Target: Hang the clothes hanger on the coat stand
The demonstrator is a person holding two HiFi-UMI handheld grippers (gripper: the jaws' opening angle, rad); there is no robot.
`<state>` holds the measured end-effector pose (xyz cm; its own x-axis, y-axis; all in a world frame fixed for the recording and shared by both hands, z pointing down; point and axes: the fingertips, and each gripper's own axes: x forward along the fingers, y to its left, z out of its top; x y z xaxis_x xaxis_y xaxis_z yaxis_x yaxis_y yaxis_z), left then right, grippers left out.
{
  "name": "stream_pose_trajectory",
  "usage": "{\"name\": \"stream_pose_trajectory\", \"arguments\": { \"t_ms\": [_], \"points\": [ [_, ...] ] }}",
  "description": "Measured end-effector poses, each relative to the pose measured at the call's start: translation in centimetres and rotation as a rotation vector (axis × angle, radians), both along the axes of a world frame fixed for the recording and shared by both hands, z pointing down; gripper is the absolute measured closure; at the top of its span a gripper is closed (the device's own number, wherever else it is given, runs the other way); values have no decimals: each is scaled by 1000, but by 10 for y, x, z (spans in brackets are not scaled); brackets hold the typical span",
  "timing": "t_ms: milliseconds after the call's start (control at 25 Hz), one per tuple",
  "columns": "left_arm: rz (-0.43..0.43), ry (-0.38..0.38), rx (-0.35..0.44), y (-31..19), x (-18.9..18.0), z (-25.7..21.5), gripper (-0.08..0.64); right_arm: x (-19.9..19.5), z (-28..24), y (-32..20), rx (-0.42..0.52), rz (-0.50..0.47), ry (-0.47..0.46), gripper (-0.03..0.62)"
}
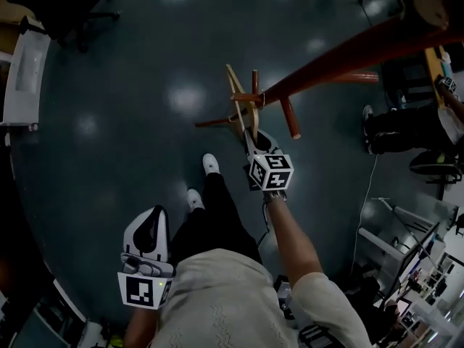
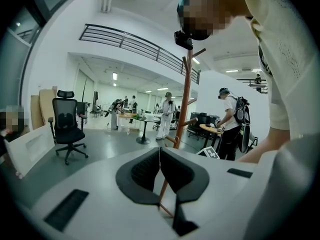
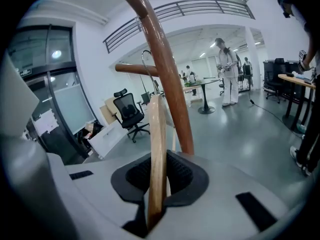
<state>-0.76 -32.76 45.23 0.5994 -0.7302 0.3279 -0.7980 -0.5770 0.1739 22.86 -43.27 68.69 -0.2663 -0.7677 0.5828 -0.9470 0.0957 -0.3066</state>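
Note:
A light wooden clothes hanger (image 1: 240, 101) is held up against the brown wooden coat stand (image 1: 348, 53), seen from above in the head view. My right gripper (image 1: 251, 138) is shut on the hanger's lower arm (image 3: 156, 154), and the wood runs up between the jaws. The hanger's metal hook (image 3: 145, 64) curves at a horizontal peg (image 3: 131, 68) beside the pole (image 3: 167, 79); whether it rests on the peg is unclear. My left gripper (image 1: 150, 220) hangs low by the person's left side, shut on nothing. Its closed jaws (image 2: 159, 159) face the coat stand (image 2: 186, 104).
A black office chair (image 1: 65, 6) and a white desk (image 1: 22, 71) stand at the far left. The person's white shoes (image 1: 210, 164) are near the stand's base. Seated people and desks (image 1: 406, 129) crowd the right. More people (image 2: 165, 116) stand across the grey floor.

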Motion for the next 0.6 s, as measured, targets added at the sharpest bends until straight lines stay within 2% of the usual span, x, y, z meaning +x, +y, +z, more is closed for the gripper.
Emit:
{"name": "stream_pose_trajectory", "arguments": {
  "t_ms": [160, 280, 600],
  "points": [
    [5, -1, 2, -3, 1, 7, 546, 12, 15, -9, 0, -2, 39, 535],
    [-41, -35, -55, -3, -5, 25, 546, 12, 22, -8, -14, -8, 56, 535],
    [-44, -27, -74, 1, 2, 32, 546, 17, 29, -5, -9, -25, 109, 535]
  ]
}}
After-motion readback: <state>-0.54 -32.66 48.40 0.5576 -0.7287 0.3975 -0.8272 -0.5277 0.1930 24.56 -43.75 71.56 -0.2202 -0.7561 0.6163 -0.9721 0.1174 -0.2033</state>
